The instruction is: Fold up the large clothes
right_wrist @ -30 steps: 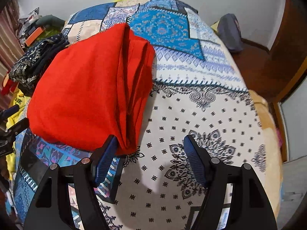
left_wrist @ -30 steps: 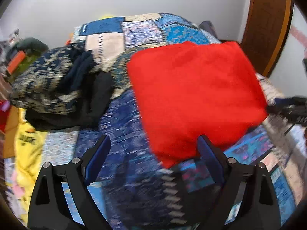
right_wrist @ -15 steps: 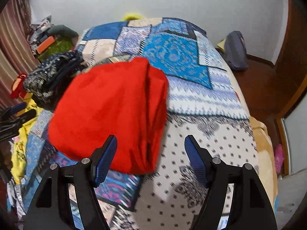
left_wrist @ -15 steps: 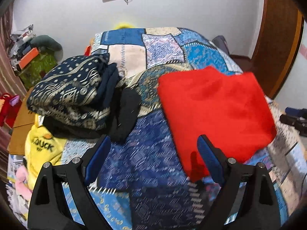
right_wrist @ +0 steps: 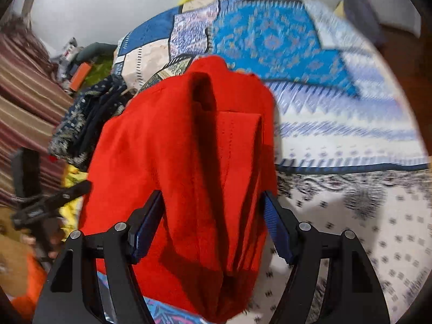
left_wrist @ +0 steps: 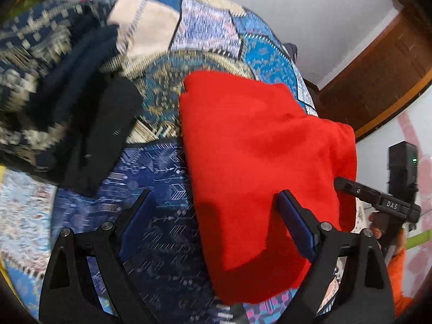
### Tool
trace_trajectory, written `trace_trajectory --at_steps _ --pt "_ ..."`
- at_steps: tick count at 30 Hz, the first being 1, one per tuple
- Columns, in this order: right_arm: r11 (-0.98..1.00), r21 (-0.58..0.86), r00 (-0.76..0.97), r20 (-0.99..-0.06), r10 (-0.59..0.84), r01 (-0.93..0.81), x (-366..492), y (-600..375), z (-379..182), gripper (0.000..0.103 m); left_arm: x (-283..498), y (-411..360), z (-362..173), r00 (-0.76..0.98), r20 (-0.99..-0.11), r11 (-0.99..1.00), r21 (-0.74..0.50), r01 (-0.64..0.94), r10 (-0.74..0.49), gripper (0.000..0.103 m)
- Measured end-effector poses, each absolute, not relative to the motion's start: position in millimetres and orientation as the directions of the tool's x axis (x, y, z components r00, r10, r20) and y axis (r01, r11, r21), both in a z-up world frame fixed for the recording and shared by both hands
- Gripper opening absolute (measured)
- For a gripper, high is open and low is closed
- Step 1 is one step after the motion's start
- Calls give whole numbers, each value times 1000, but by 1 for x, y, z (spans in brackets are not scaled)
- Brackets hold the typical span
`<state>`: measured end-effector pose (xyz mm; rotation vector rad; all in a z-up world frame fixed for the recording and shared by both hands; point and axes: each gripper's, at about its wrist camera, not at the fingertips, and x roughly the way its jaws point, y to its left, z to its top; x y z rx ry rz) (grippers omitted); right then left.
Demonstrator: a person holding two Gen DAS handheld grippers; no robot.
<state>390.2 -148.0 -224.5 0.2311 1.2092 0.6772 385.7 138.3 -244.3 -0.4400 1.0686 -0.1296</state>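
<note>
Right wrist: right gripper [right_wrist: 213, 226] spread around folded red garment [right_wrist: 183, 162]; left gripper [left_wrist: 216, 218] spread.

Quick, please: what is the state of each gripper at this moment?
Left gripper: open, holding nothing; red garment's edge lies between the jaws.
Right gripper: open, jaws astride the red garment's folded edge, not clamped.

- Your bed [left_wrist: 205, 32] wears a patchwork cover.
- You see dark clothes [left_wrist: 54, 86] piled on its left.
- A wooden door [left_wrist: 378, 81] stands behind.
- Striped curtain [right_wrist: 24, 86] hangs left.
</note>
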Motion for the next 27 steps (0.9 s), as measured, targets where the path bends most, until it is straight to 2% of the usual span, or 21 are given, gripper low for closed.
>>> trace_trajectory --at_steps 8,11,15,16,18,19,20,22,23,24,25,27 --pt "714 627 101 -725 681 -312 414 -150 -250 90 415 147 -274 449 -774 823 -552 -132 -447 93" --pt "681 673 83 -691 718 -288 420 -152 -257 95 421 148 -277 456 -765 813 -565 -136 -455 94" --pt "653 705 57 -667 743 -277 422 -147 -256 95 427 148 -279 458 -753 800 -584 -135 -472 94" --pt "645 713 46 -661 749 -275 424 -146 -256 93 428 148 -279 458 -749 796 -590 -132 -479 94" --pt "619 739 11 -640 768 -266 426 -144 -256 80 429 149 -280 456 -743 789 -601 -132 -490 94" --pt "587 772 -21 -609 793 -243 427 -143 -257 66 429 150 -280 457 -738 781 -610 -134 -497 94" --pt "568 793 -35 -588 808 -223 426 -145 -258 58 429 151 -280 459 -730 773 -620 -135 -506 93" --pt "586 779 -19 -604 797 -222 421 -145 -252 53 426 154 -278 464 -724 764 -629 -140 -511 88" --pt "595 768 -10 -614 789 -236 419 -144 -249 47 425 155 -277 466 -718 759 -636 -137 -517 78" --pt "608 754 5 -627 779 -251 415 -144 -242 44 426 155 -277 464 -691 734 -669 -119 -554 61" --pt "616 744 20 -634 773 -258 411 -145 -235 38 423 158 -274 467 -675 714 -689 -122 -572 60" --pt "633 731 35 -648 761 -255 409 -145 -225 33 422 160 -268 473 -668 710 -694 -118 -575 44"
